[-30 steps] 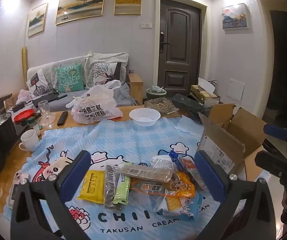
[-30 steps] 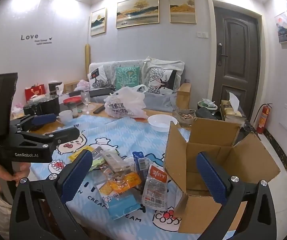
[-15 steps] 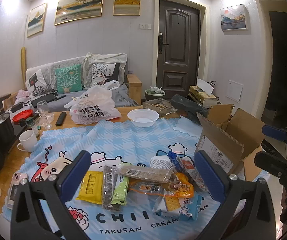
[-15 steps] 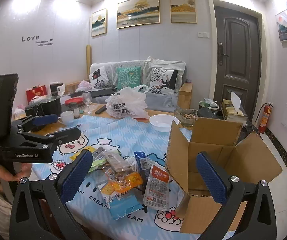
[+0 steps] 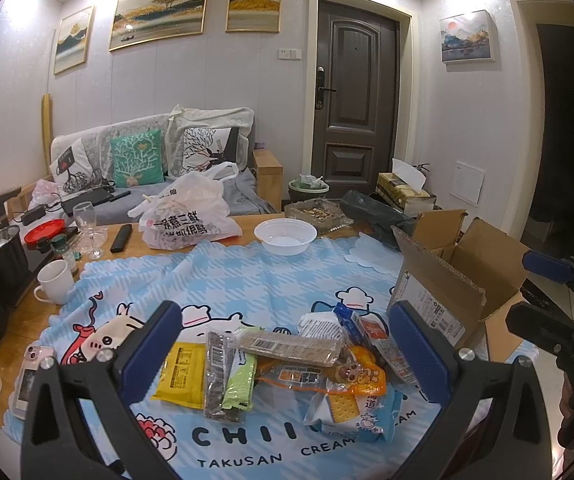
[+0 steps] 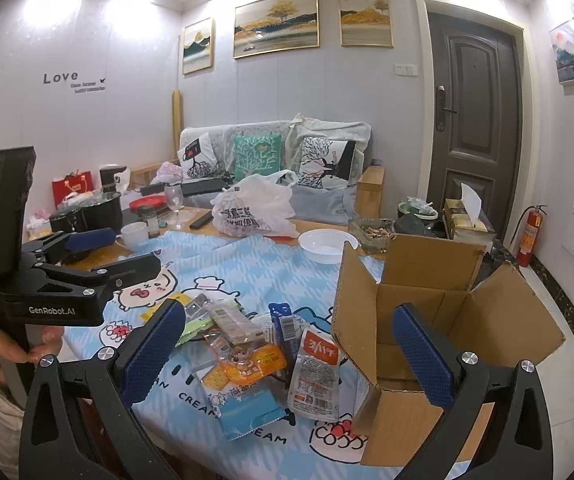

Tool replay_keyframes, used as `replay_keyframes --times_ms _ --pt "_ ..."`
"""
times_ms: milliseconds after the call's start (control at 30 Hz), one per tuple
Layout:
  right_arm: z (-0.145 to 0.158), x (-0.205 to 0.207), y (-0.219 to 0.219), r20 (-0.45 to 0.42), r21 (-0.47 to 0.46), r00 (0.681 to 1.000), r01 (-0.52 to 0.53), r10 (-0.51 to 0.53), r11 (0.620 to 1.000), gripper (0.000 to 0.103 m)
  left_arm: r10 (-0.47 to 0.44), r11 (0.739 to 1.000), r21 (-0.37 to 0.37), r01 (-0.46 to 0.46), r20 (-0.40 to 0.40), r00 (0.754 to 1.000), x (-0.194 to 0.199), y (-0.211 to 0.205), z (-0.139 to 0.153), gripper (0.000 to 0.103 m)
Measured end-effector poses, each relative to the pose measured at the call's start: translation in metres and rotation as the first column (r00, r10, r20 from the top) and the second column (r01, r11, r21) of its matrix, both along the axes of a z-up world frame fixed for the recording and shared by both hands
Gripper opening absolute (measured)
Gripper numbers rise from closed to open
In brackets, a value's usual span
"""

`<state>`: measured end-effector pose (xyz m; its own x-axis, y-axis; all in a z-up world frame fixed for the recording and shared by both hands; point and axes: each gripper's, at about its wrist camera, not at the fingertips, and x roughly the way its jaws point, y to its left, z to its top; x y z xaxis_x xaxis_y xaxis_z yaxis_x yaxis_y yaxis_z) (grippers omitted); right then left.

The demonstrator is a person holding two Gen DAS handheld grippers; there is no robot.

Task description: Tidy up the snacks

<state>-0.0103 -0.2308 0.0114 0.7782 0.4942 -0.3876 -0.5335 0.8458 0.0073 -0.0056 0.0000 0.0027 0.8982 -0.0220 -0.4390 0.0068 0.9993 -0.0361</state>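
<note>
A loose heap of snack packets (image 5: 287,364) lies on the bench's blue checked cloth (image 5: 247,280): yellow, green, orange and blue wrappers overlapping. At the heap's 3 o'clock stands an open cardboard box (image 6: 439,312). Left claw (image 5: 293,354) and right claw (image 6: 291,354) both gape wide, holding nothing.

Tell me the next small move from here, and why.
Probably lower the right gripper onto the red-and-white packet beside the open cardboard box. Both grippers are open and hold nothing, all snacks lie on the blue tablecloth, and that packet lies nearest the box.
</note>
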Motion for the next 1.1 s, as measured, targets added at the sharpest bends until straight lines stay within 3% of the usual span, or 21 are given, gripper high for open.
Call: replay_keyframes --times_ms 767,1100 --pt "-0.0028 0.0016 -0.0010 -0.006 0.025 1.000 -0.009 0.009 1.000 0.103 -0.001 1.000 -0.003 0.001 0.000 1.000 0.0006 -0.0002 -0.0006 0.102" --pt "-0.0048 0.0018 0.0034 0.033 0.010 0.999 -0.025 0.024 1.000 0.103 -0.008 1.000 -0.013 0.008 -0.001 1.000 0.0061 -0.0009 -0.0065 0.103"
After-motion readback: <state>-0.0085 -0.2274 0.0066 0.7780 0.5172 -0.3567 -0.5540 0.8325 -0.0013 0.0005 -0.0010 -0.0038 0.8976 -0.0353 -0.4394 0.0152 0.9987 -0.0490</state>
